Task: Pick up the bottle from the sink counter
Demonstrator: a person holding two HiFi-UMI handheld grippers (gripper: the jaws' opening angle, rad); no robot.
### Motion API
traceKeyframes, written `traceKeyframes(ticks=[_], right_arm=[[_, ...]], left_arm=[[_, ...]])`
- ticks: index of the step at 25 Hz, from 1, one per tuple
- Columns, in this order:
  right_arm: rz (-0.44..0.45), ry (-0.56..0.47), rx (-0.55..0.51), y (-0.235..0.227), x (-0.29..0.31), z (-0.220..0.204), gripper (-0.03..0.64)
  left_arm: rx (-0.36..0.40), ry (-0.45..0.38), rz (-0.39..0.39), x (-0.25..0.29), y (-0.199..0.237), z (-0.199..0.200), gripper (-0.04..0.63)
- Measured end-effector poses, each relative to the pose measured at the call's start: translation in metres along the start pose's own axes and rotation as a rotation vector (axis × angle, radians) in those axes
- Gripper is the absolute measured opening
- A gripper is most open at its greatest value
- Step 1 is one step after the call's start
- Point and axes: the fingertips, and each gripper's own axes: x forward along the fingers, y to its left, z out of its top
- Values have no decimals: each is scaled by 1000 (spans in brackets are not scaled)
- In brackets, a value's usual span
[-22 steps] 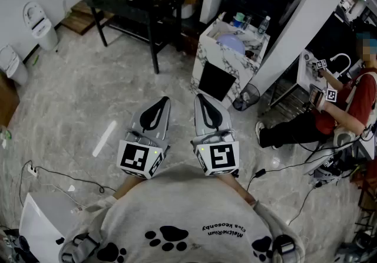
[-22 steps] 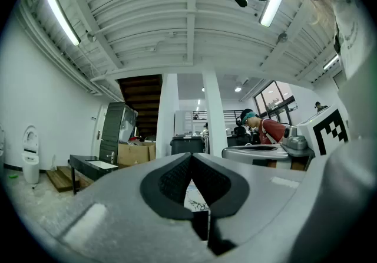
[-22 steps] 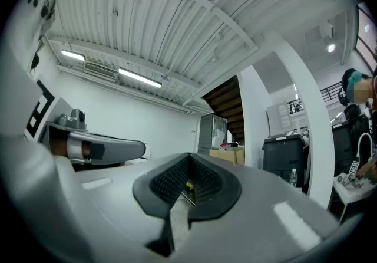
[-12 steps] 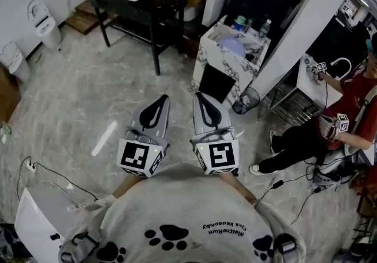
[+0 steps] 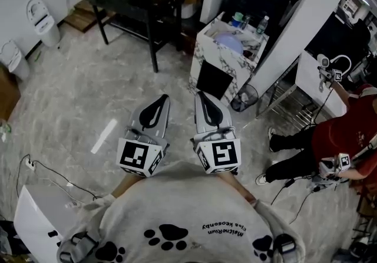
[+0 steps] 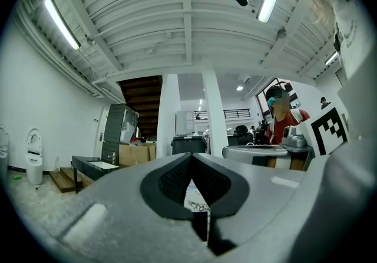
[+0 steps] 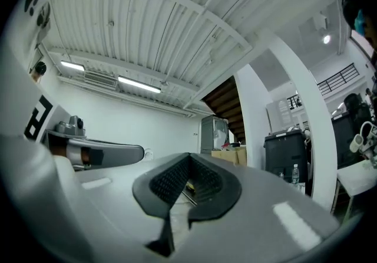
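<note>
A white marble-patterned sink table (image 5: 204, 51) stands across a stretch of bare grey marbled floor (image 5: 88, 97). Its near corner faces both tools, and a dark panel covers its front. On the sink table's far right corner stands the clear plastic bottle with a dark cap (image 5: 263, 24), just beside smaller green and blue containers. A pale blue round basin (image 5: 231, 43) is sunk in the top. A white slanted pillar (image 5: 300, 26) rises close against the sink table's right side. A dark wire bin (image 5: 244, 100) sits at its right foot, and a black-framed table (image 5: 147, 5) stands to its left. The left tool (image 5: 162, 98) and right tool (image 5: 199, 96) are well short of the sink table, side by side. Each has its jaws pressed together on nothing.
</note>
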Motion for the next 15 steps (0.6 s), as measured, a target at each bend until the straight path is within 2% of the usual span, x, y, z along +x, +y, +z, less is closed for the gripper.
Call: traceKeyframes(ticks=[8,15], right_arm=[[24,-1,-1,0,9,-9,0],[-5,-13,-2,-18,52,-17,0]], left_arm=[[-9,5,18,8,10,-15,-2],[-14,-22,-8,44,43,-18,-2]])
